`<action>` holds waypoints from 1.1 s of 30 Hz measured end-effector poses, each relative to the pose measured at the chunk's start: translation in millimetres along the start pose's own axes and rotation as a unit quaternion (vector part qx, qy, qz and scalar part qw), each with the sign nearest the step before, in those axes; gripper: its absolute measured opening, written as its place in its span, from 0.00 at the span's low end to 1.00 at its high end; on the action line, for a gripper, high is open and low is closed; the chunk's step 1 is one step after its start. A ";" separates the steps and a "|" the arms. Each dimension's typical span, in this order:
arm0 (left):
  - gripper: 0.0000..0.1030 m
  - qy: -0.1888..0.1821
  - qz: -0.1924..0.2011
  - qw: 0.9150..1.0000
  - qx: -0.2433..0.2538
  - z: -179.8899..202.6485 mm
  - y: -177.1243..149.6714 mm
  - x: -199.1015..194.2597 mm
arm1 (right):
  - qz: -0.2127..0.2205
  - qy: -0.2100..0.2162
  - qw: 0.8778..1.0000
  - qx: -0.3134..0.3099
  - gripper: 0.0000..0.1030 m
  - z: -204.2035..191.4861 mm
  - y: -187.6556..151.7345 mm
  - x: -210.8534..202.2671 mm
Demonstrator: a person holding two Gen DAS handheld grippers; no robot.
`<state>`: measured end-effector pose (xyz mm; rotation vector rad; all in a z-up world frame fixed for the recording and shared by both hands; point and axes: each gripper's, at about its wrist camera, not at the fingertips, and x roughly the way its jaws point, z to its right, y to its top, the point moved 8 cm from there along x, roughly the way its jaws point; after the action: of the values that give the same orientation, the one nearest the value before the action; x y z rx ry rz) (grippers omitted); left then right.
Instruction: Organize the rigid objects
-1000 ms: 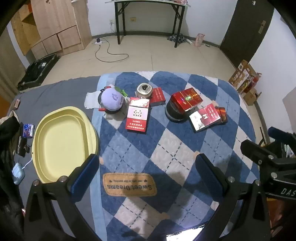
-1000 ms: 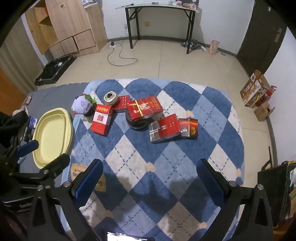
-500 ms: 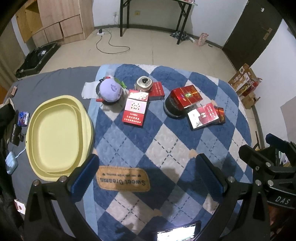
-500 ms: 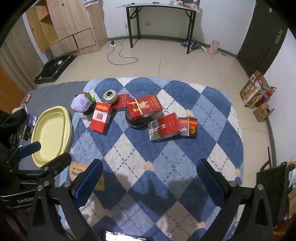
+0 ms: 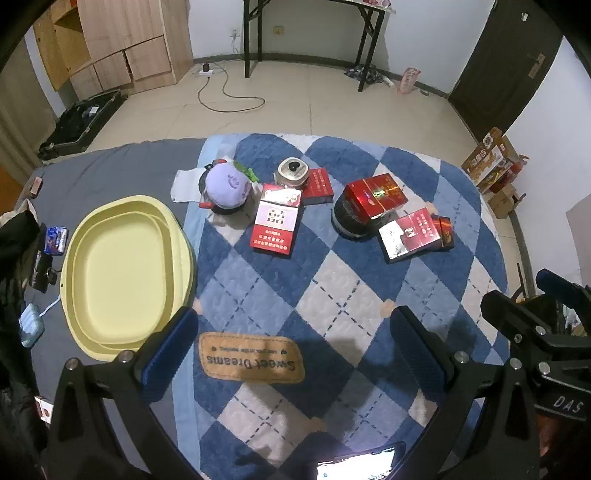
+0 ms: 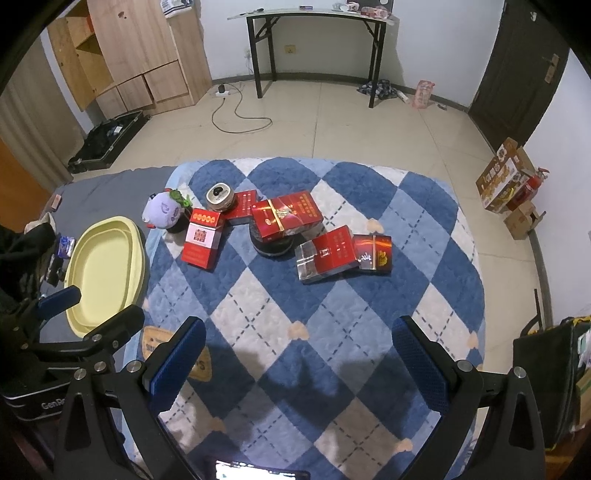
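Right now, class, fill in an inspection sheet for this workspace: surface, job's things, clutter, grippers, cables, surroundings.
Surface: blue diamond quilt over a grey sheet.
Job's things: yellow tray, empty; red boxes; another red box resting on a black tin; silver tin; purple toy.
Clutter: blue packet and a pale case beside the tray.
Grippers: left gripper and right gripper open, holding nothing, above the quilt.
Cables: black cord on the floor.
Surroundings: cupboard, folding table, dark door, cartons.
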<state>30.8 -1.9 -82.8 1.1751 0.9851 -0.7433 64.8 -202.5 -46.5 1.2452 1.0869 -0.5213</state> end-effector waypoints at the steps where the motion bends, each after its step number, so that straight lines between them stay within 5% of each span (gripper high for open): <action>1: 1.00 0.002 0.000 1.000 -0.001 -0.4 -0.6 0.3 | -0.001 -0.001 1.000 0.001 1.00 0.3 0.0 0.7; 33: 1.00 0.025 -0.017 1.000 -0.007 -6.5 -7.5 13.1 | -0.016 0.002 1.000 0.005 1.00 -4.2 -2.5 13.8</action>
<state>27.9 2.8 -98.3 1.1720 1.0531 -0.7348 67.3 -196.2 -59.5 1.2395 1.1096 -0.5486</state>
